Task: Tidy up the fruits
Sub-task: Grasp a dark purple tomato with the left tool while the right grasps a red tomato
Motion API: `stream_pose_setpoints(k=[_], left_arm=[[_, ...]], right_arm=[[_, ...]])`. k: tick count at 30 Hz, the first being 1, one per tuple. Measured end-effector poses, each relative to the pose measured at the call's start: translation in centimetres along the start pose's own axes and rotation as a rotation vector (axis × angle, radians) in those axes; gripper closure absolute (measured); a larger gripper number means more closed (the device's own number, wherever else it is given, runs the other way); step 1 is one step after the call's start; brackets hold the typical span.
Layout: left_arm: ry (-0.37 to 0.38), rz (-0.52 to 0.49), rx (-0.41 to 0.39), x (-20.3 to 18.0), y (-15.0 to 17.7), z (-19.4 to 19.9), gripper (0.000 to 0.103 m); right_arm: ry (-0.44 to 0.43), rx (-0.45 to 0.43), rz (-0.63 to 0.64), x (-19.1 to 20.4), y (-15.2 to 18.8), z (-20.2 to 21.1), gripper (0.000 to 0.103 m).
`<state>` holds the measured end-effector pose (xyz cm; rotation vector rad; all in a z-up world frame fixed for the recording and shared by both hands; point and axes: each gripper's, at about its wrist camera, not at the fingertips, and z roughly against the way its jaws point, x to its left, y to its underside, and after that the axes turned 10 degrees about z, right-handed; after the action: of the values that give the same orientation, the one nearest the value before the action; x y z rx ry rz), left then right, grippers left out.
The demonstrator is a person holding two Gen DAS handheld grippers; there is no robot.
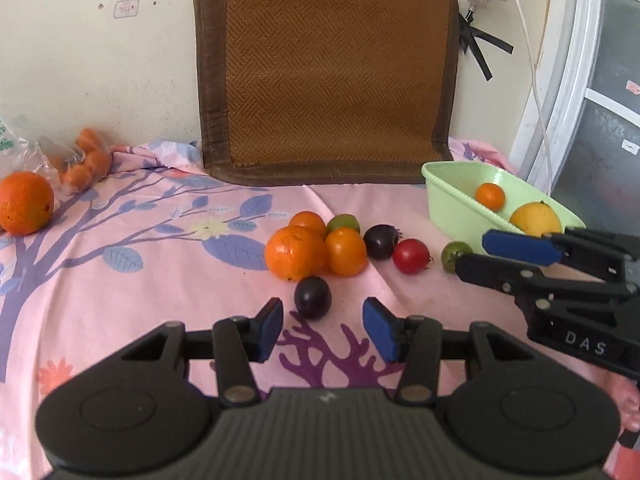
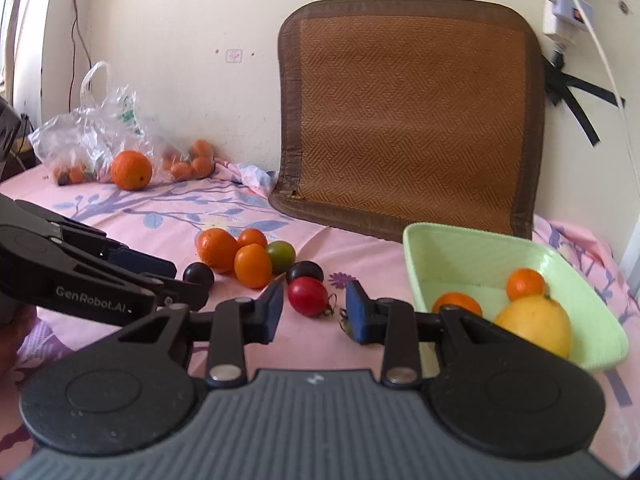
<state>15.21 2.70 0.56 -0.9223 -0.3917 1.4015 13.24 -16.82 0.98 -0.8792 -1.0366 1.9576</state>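
Both grippers stand partly open and empty: left gripper [image 1: 322,330] just short of one dark plum [image 1: 312,296], right gripper [image 2: 313,312] near one red tomato [image 2: 307,296]. Green basin [image 2: 472,254] holds three citrus fruits.

I see a pink cloth [image 1: 140,280] with purple branches and blue leaves, a pale green tub [image 2: 472,256], a red tomato [image 2: 307,296], orange fruit [image 1: 295,253], and a brown herringbone mat [image 1: 328,68].
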Motion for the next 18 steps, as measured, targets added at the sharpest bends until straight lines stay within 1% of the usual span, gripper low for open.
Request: stream_pose_setpoints(k=[1,3,5,7,8,10,12,15,18], left_arm=[[-0.007,0.000,0.000,0.1,0.1,-0.3,0.058],[-0.016,-0.001,-0.010,0.2,0.1,-0.5,0.064],[-0.025,-0.002,-0.017,0.2,0.0,-0.6,0.069],[-0.026,-0.003,-0.021,0.2,0.0,-0.6,0.076],[-0.016,0.000,-0.020,0.3,0.0,-0.6,0.081],[-0.007,0.002,-0.019,0.3,0.0,-0.4,0.081],[0.008,0.007,-0.013,0.3,0.3,0.1,0.081],[0.057,0.018,-0.009,-0.2,1.1,1.6,0.081],[0.115,0.006,-0.018,-1.6,2.3,3.5,0.081]], right_arm=[[-0.003,0.010,0.037,0.3,-0.4,-0.6,0.066],[-0.004,0.037,0.111,0.9,-0.8,-1.9,0.065],[0.006,0.091,0.179,1.3,-1.0,-3.4,0.065],[0.003,0.140,0.227,1.6,-0.8,-4.6,0.066],[0.005,0.139,0.247,1.8,-0.7,-4.7,0.071],[0.028,0.139,0.280,2.2,-0.6,-4.2,0.073],[0.039,0.103,0.252,2.3,-0.5,-2.5,0.073],[0.062,0.037,0.203,2.5,0.0,1.1,0.073],[0.077,0.015,0.114,1.9,1.7,4.4,0.073]])
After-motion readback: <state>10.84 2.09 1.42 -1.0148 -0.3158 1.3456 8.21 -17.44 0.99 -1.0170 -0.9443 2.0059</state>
